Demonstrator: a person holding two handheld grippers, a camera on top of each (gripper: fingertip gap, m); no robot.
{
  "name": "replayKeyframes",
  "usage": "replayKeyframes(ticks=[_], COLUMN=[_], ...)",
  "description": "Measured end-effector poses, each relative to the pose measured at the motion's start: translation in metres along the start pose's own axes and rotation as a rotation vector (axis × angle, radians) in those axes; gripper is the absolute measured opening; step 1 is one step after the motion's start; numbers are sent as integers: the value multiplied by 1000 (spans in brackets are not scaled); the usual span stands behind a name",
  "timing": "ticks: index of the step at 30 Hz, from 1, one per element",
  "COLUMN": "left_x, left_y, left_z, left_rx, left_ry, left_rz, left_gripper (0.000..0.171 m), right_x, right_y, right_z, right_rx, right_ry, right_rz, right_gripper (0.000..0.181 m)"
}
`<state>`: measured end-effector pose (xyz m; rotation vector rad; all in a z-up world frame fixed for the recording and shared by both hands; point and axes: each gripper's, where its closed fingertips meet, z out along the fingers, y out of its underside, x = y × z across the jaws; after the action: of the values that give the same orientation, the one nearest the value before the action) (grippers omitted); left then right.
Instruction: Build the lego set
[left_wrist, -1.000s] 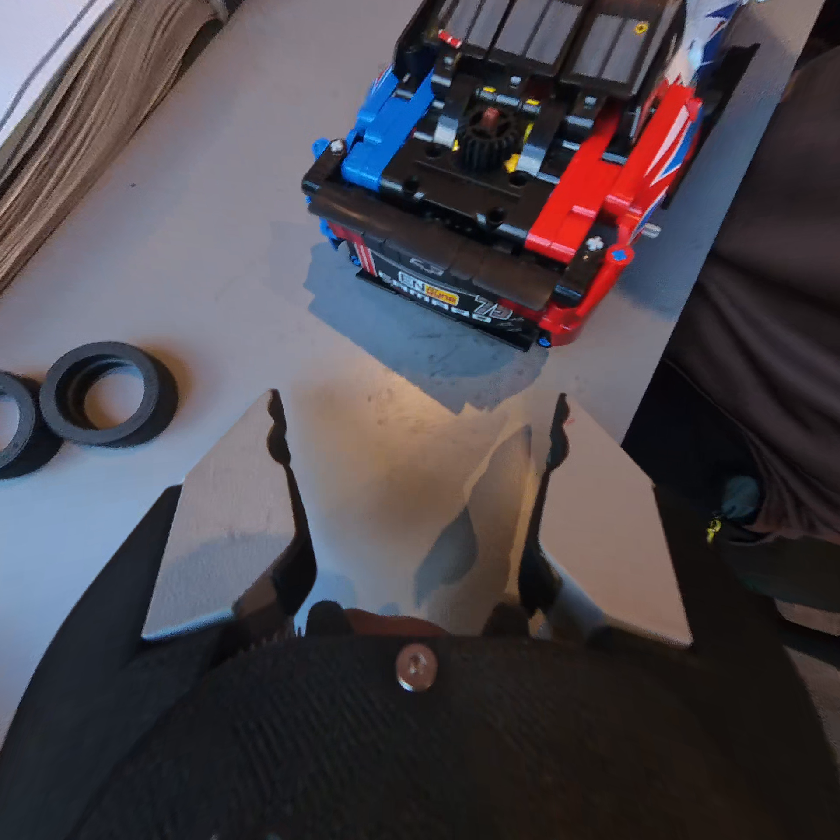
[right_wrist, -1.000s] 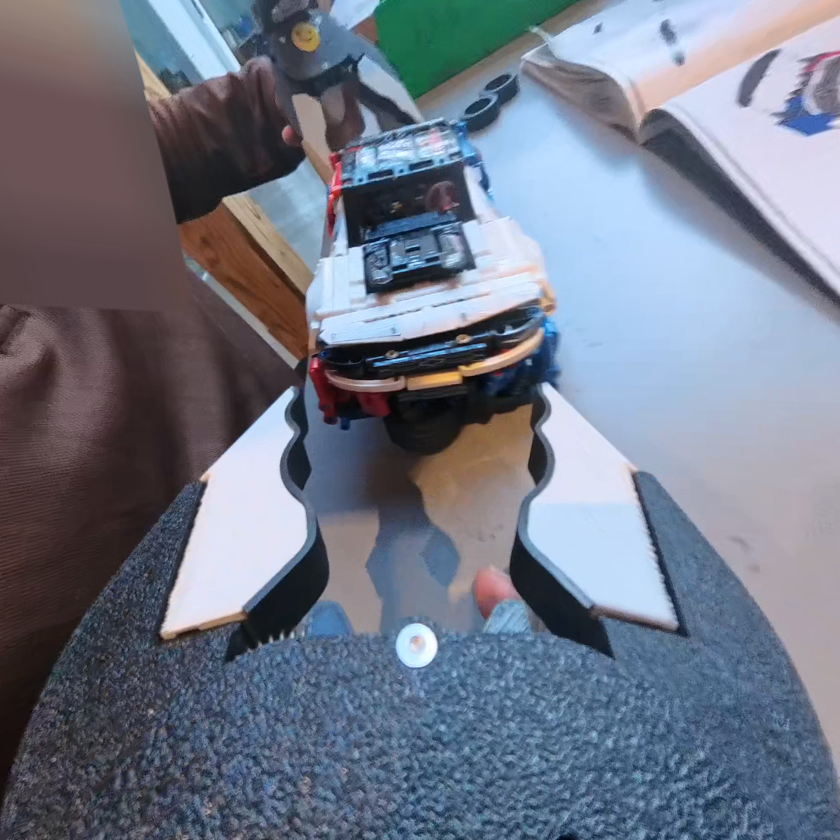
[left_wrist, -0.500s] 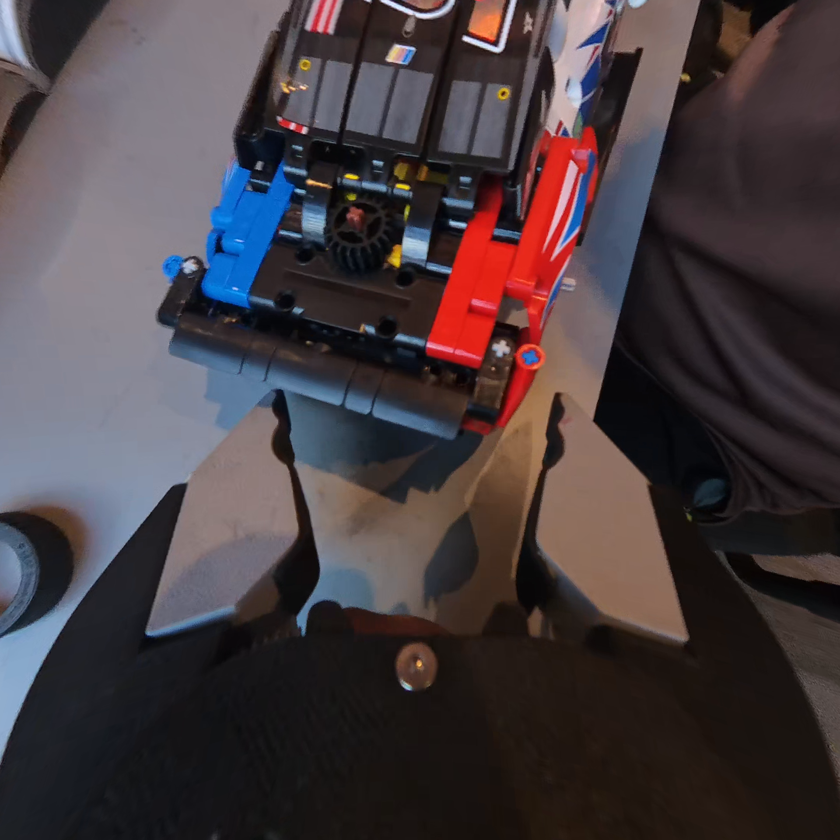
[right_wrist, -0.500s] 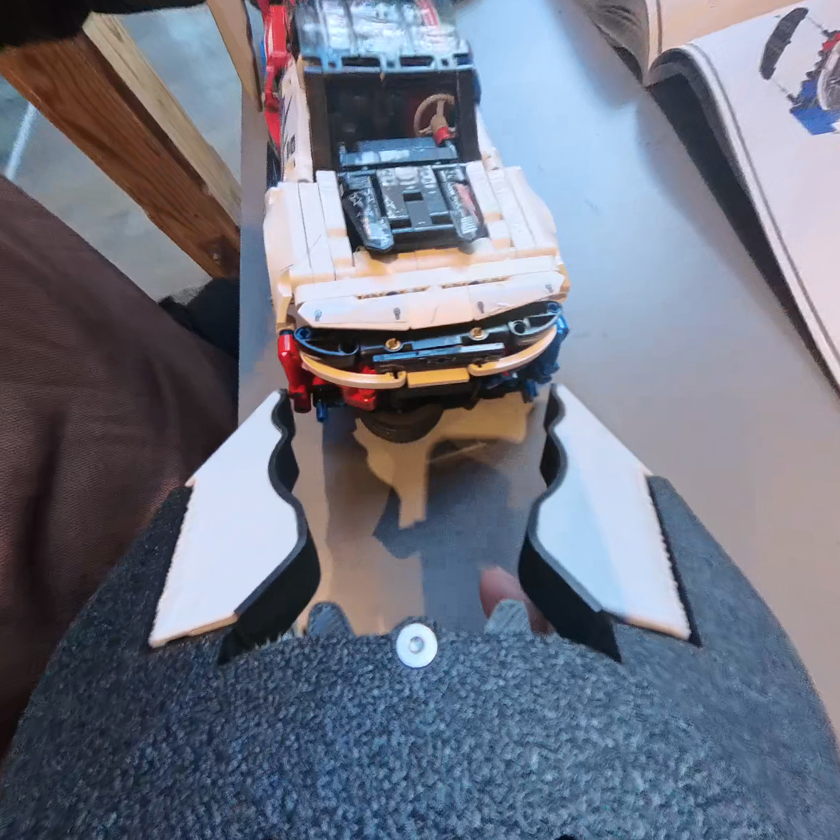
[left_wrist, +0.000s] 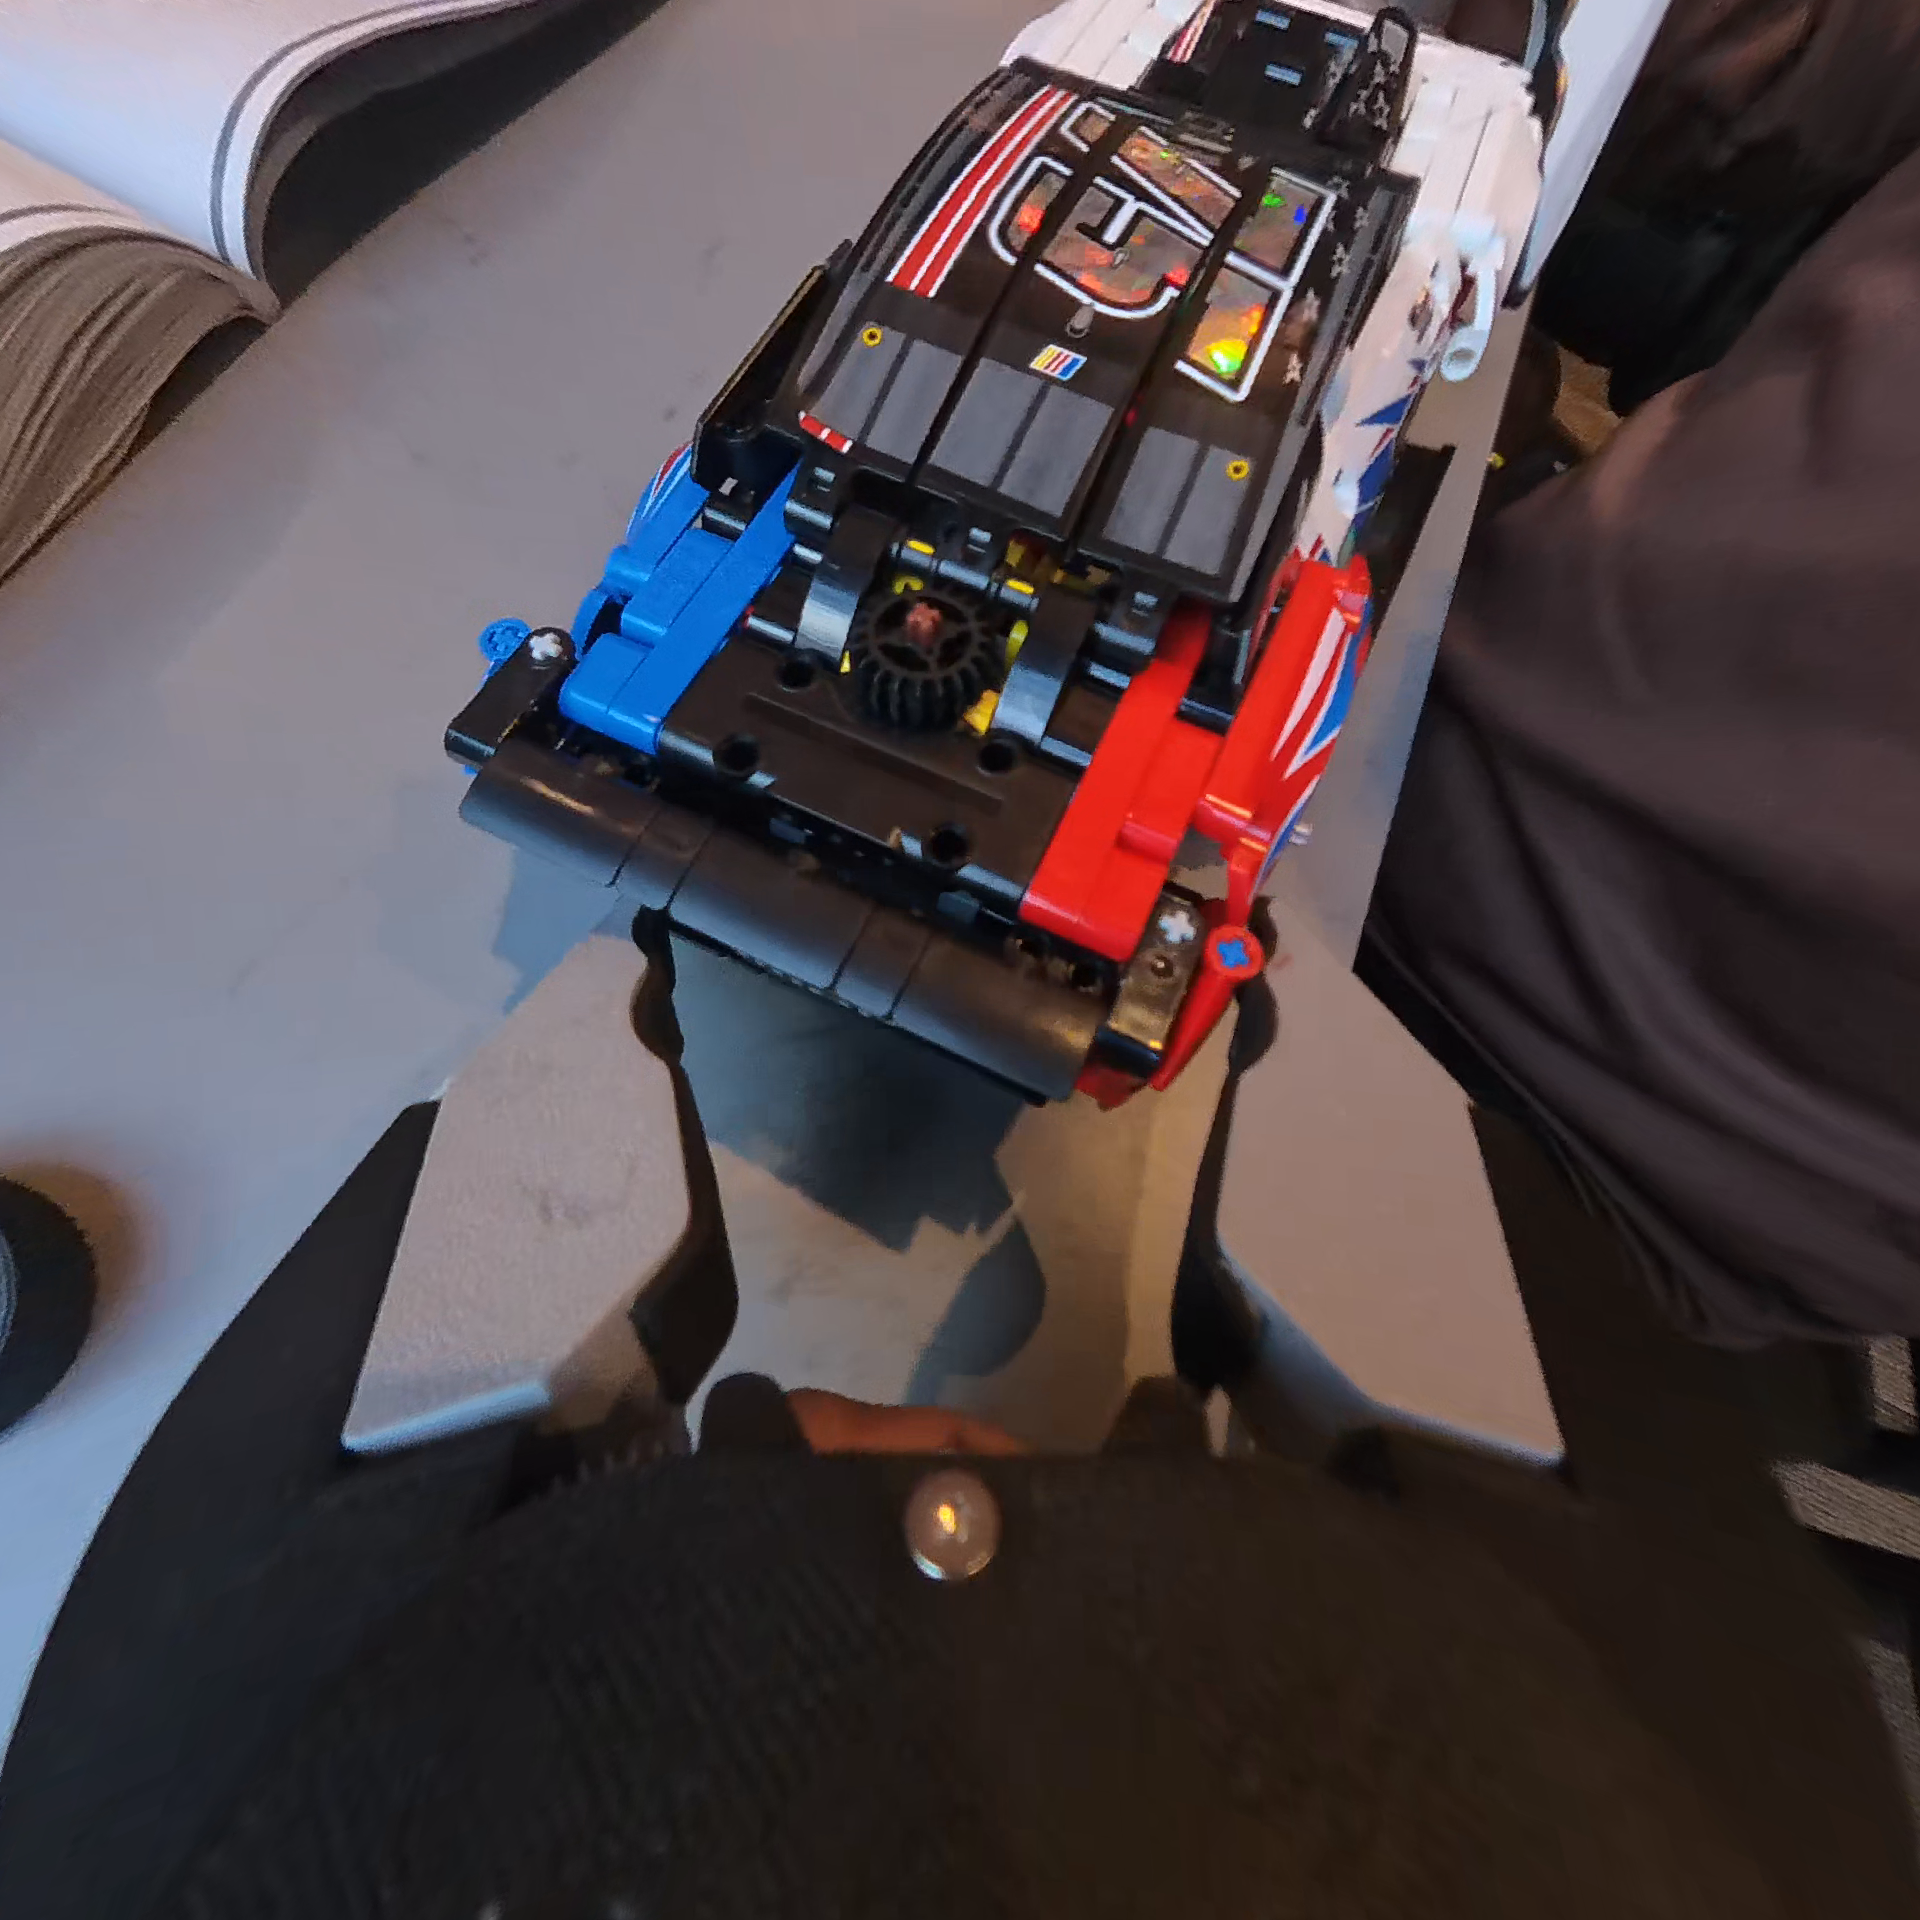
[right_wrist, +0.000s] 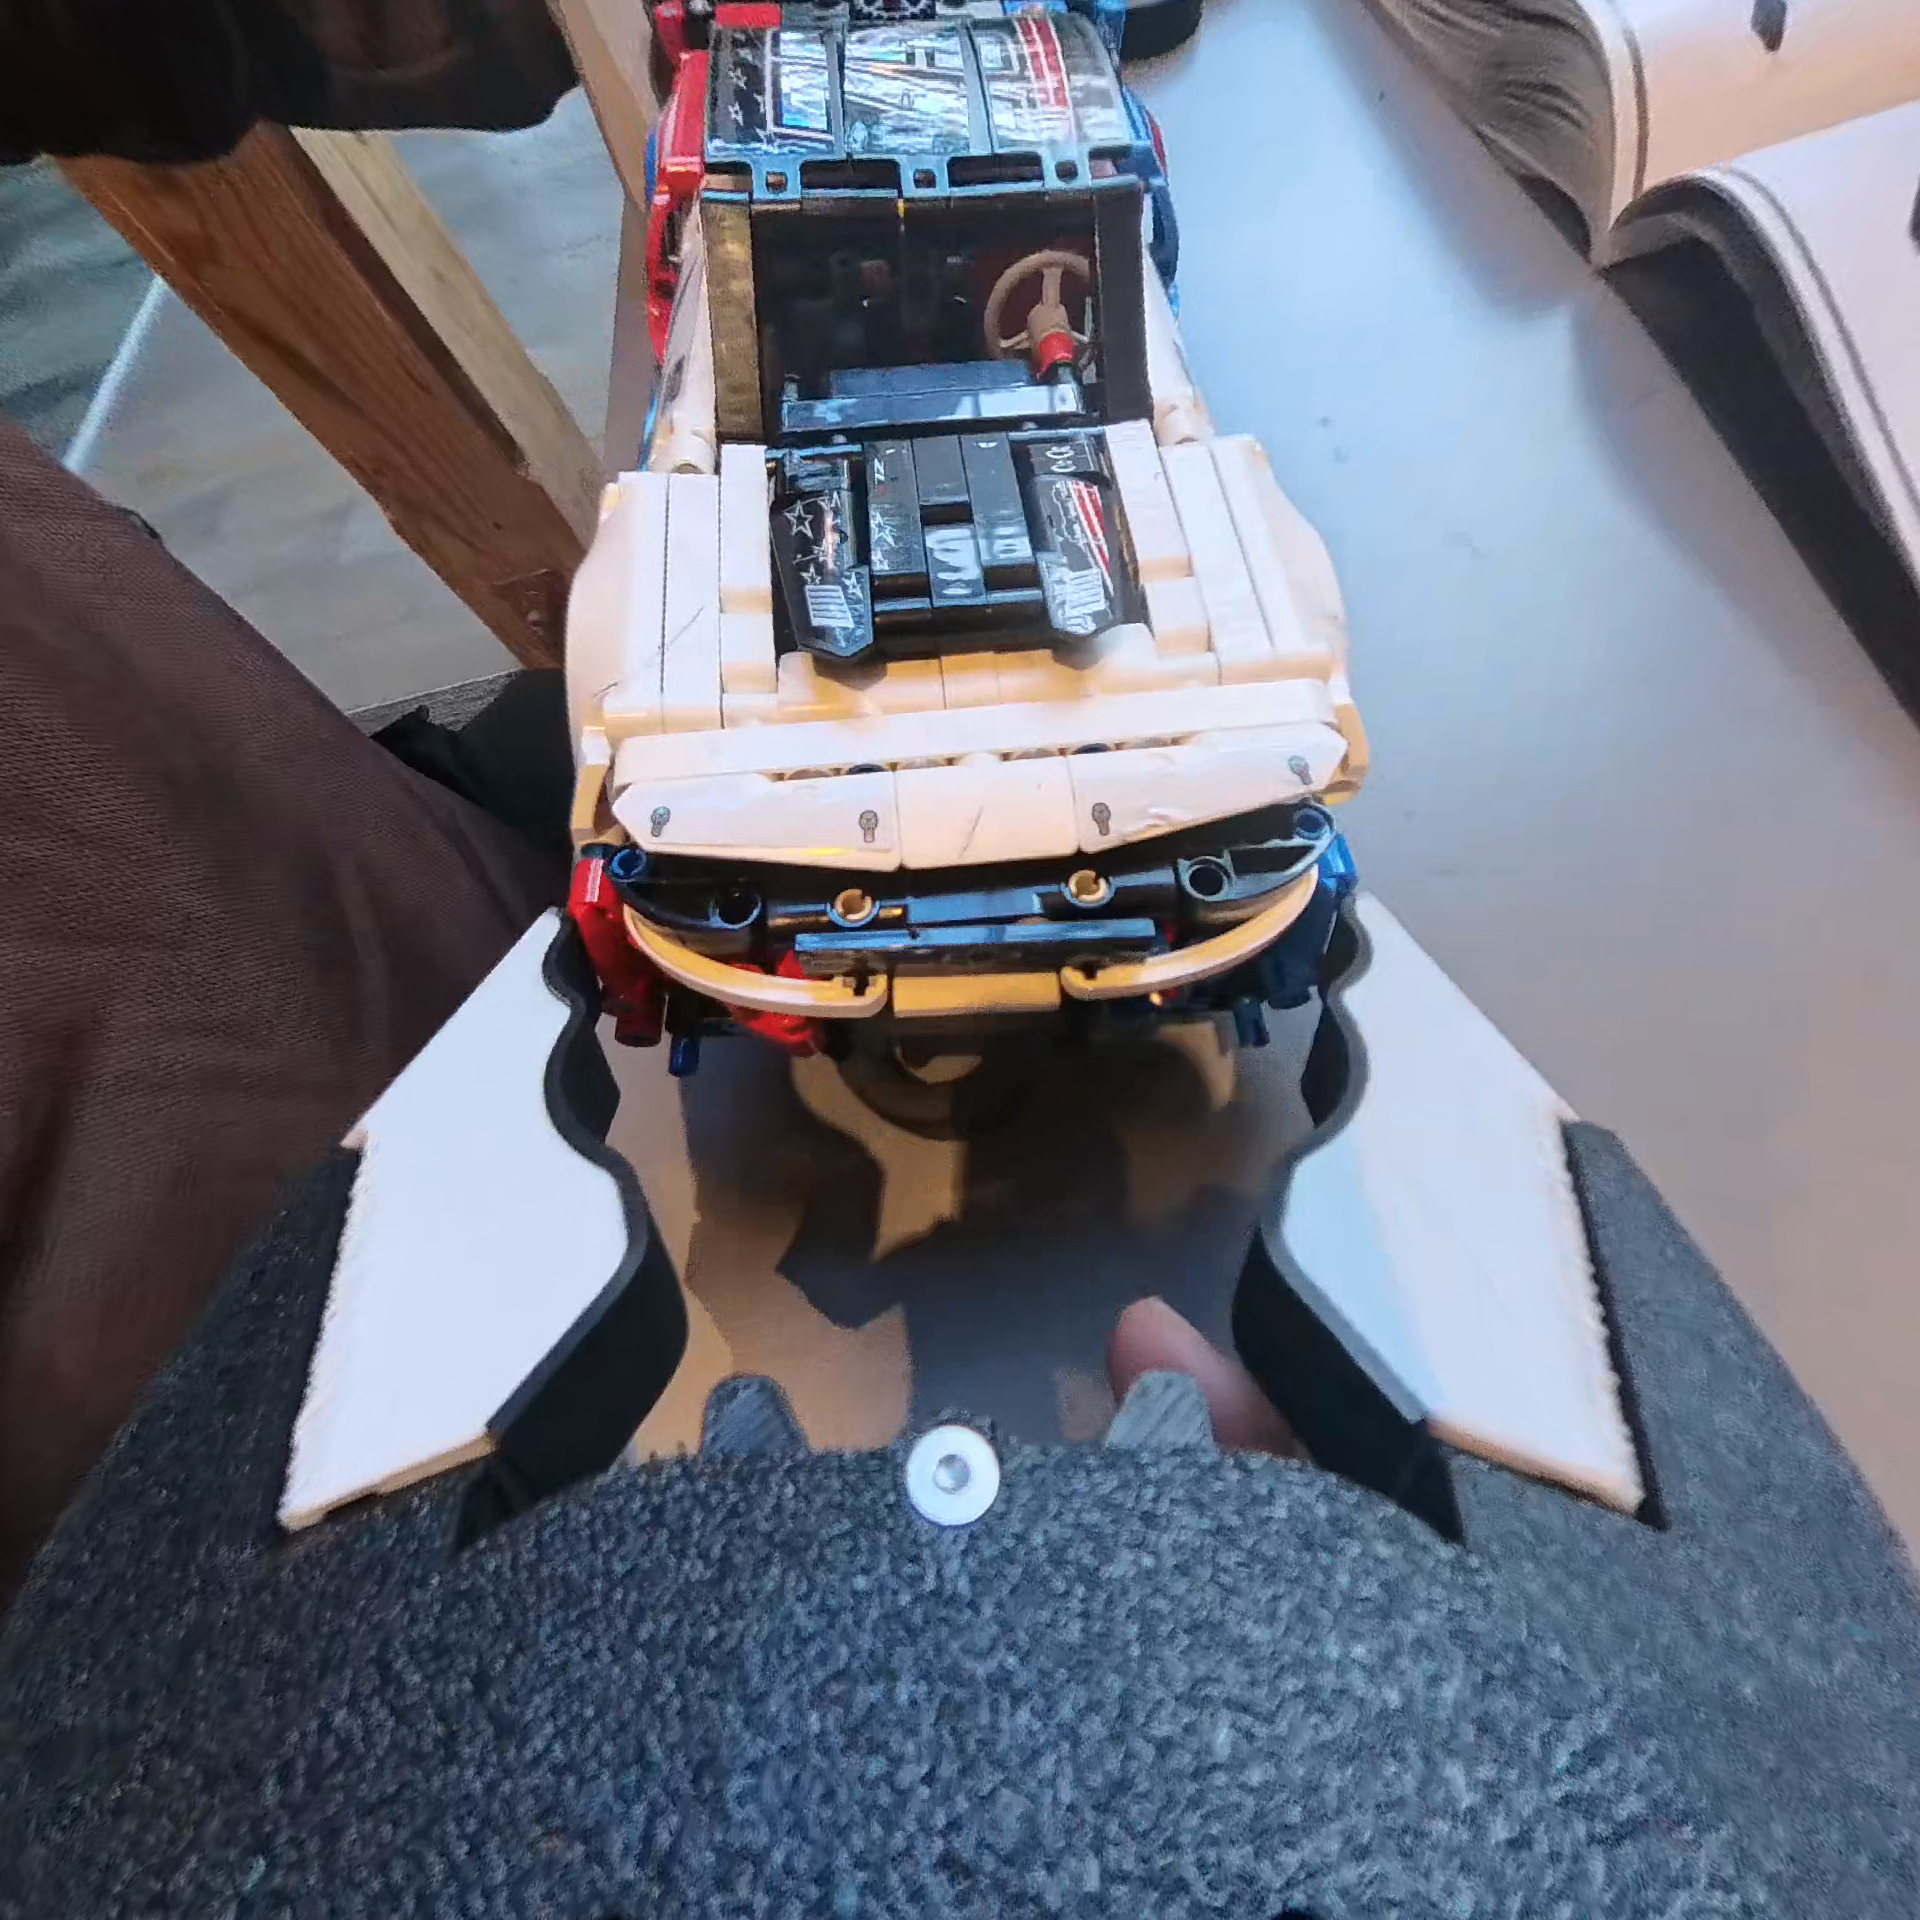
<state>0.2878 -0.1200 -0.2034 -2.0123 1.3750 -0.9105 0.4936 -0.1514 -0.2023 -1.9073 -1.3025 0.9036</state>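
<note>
The lego car stands on the grey table (left_wrist: 260, 727). The left wrist view shows its rear (left_wrist: 935, 665), with a black roof, a blue left side and a red right side. The right wrist view shows its white bonnet and front bumper (right_wrist: 956, 748). My left gripper (left_wrist: 951, 966) is open, and the car's rear bumper lies between its fingertips. My right gripper (right_wrist: 951, 966) is open, and its fingertips flank the front bumper. I cannot tell whether the fingers touch the car.
A black tyre (left_wrist: 31, 1288) lies at the left edge of the table. An open instruction book (left_wrist: 125, 208) lies beyond the car and also shows in the right wrist view (right_wrist: 1714, 208). A person's dark clothing (left_wrist: 1662, 831) and a wooden table leg (right_wrist: 343, 343) sit past the table edge. About 25 cm separates my left fingertips from my right.
Both grippers have moved in toward the car, left at the rear and right at the front. The car's ends now sit between the open fingertips. The tyres have slid out of the left view.
</note>
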Motion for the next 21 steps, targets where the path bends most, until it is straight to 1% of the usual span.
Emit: replayKeyframes(ticks=[4, 7, 10, 13, 15, 17, 19, 21], left_x=[4, 9, 10, 5, 1, -5, -8, -9], left_y=[-8, -23, -50, -92, -122, -148, -172, -190], left_z=[-3, -11, -16, -8, 8, 37, 75, 119], left_rx=[27, 71, 70, 49, 31, -2, -45, -93], left_ry=[-38, -53, -76, -58, -11, 52, 119, 187], left_rz=[37, 67, 134, 234, 304, 380, 443, 509], left_gripper=[107, 107, 108, 109, 110, 110, 112, 113], right_x=[-5, -9, -6, 1, 6, 12, 17, 21], right_y=[-9, -15, -18, -16, -5, 12, 35, 63], right_z=[-8, -18, -36, -65, -88, -113, -137, -159], right_rx=[57, 81, 86, 118, 130, 128, 118, 99], right_ry=[44, 77, 154, 267, 356, 458, 555, 633], right_rz=[-36, -57, -84, -68, -35, 2, 46, 103], right_gripper=[134, 134, 134, 134, 134, 134, 134, 134])
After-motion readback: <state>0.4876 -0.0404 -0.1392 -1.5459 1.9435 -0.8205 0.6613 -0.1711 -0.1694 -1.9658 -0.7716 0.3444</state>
